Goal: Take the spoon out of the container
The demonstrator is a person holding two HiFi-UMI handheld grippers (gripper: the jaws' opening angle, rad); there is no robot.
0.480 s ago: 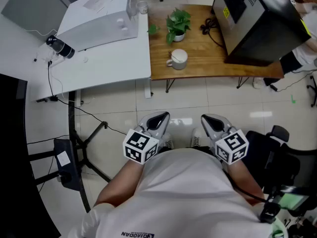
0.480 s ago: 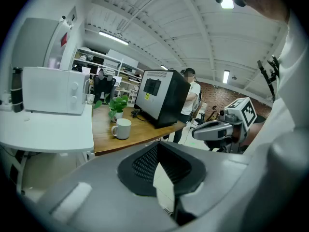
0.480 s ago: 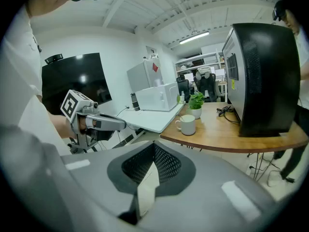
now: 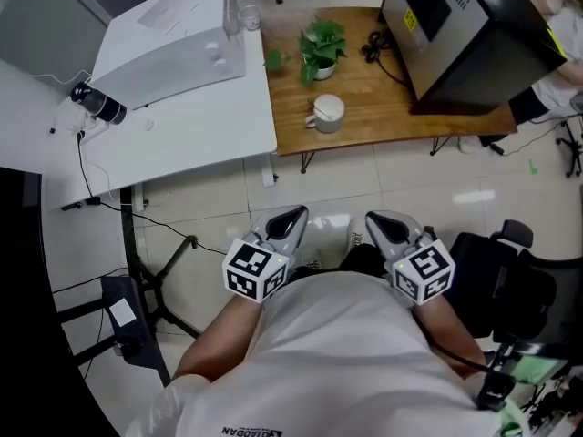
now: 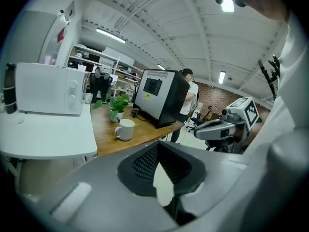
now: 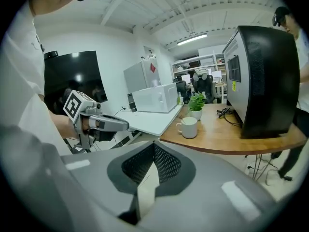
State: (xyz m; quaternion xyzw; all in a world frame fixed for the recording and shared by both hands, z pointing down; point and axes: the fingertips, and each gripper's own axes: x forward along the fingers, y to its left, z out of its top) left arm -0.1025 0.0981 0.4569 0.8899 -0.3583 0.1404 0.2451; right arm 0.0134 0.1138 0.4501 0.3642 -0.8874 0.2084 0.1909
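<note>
A white mug [image 4: 326,111] stands on the wooden table [image 4: 383,107], far ahead of me, with a spoon handle [image 4: 320,106] lying across its rim. The mug also shows in the left gripper view [image 5: 125,129] and the right gripper view [image 6: 188,127]. Both grippers hang close to my chest over the tiled floor, well short of the table. My left gripper [image 4: 290,218] is shut with nothing in it, its mesh pads [image 5: 145,161] meeting. My right gripper [image 4: 383,221] is shut and holds nothing as well, its pads [image 6: 166,163] together.
A white microwave [image 4: 168,39] sits on the white table [image 4: 191,130] at the left. A potted plant [image 4: 321,48] and a large black appliance [image 4: 465,35] share the wooden table. A black chair [image 4: 510,280] stands at my right. Another person [image 4: 547,98] is at the far right.
The head view has shifted slightly, so the tables sit a little higher and more to the left. Both grippers stay shut in much the same place.
</note>
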